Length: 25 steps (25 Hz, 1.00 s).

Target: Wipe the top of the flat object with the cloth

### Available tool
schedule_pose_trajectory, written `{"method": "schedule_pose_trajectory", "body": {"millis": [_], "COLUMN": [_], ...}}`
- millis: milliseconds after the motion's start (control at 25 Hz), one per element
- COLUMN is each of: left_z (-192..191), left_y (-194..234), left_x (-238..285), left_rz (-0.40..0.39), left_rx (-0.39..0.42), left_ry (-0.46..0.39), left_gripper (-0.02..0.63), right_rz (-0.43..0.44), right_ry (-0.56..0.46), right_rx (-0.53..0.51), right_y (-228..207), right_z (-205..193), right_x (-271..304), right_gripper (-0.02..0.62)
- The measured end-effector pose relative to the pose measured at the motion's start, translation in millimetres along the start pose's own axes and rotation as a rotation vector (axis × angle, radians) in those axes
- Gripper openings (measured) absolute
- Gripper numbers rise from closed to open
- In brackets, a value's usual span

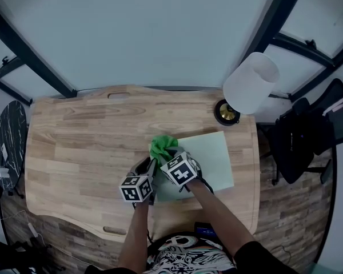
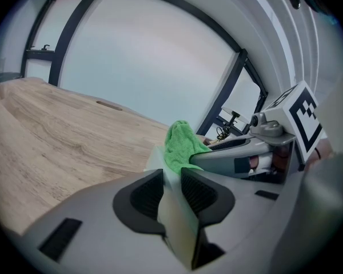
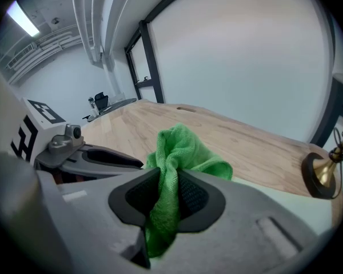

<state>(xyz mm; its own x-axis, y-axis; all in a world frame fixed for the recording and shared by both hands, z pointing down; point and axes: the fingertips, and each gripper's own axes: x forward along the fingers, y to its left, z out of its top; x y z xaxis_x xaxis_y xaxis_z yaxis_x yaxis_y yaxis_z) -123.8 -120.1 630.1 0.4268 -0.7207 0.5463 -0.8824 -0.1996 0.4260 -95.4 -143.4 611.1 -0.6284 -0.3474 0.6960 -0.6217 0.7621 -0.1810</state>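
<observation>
Checking hidden parts first: in the head view the marker cubes and forearms cover the near-left corner of the pale green flat board (image 1: 212, 153), and neither claw's jaws can be made out there. The white lamp shade (image 1: 251, 83), past the board's far right corner, overlaps part of the brass lamp base (image 1: 227, 112). In the left gripper view the board (image 2: 175, 213) sits so close to the lens that it is blurred and seen almost edge-on. In the right gripper view the lower end of the green cloth (image 3: 180, 153) drops out of sight behind the claw body.

Left claw (image 2: 171, 178): clenched on the board's near-left edge, the thin edge pinched between both ribbed pads.

Right claw (image 3: 168, 182): clenched on the cloth, a vertical fold squeezed between the pads and a bunch standing up above the jaws.

Cloth (image 1: 162, 146) position: over the board's far-left corner, bunched, just ahead of the right claw (image 1: 167, 156). In the left gripper view the cloth (image 2: 180, 144) rises just beyond the board's held edge. The board lies flat on the wooden tabletop (image 1: 86, 136).
</observation>
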Motion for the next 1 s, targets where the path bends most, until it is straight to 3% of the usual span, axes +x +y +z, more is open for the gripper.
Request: {"method": "schedule_pose_trajectory", "body": {"millis": [1000], "left_z": [0.6], "left_y": [0.2], "left_x": [1.9], "left_rz": [0.007], "left_rx": [0.033], "left_ry": [-0.010], "left_gripper": [0.098], "right_rz": [-0.009], "right_ry": [0.016], "right_rx": [0.047], "right_y": [16.5], "right_z": [-26.9], "right_x": [-14.4], "right_gripper": [0.077]}}
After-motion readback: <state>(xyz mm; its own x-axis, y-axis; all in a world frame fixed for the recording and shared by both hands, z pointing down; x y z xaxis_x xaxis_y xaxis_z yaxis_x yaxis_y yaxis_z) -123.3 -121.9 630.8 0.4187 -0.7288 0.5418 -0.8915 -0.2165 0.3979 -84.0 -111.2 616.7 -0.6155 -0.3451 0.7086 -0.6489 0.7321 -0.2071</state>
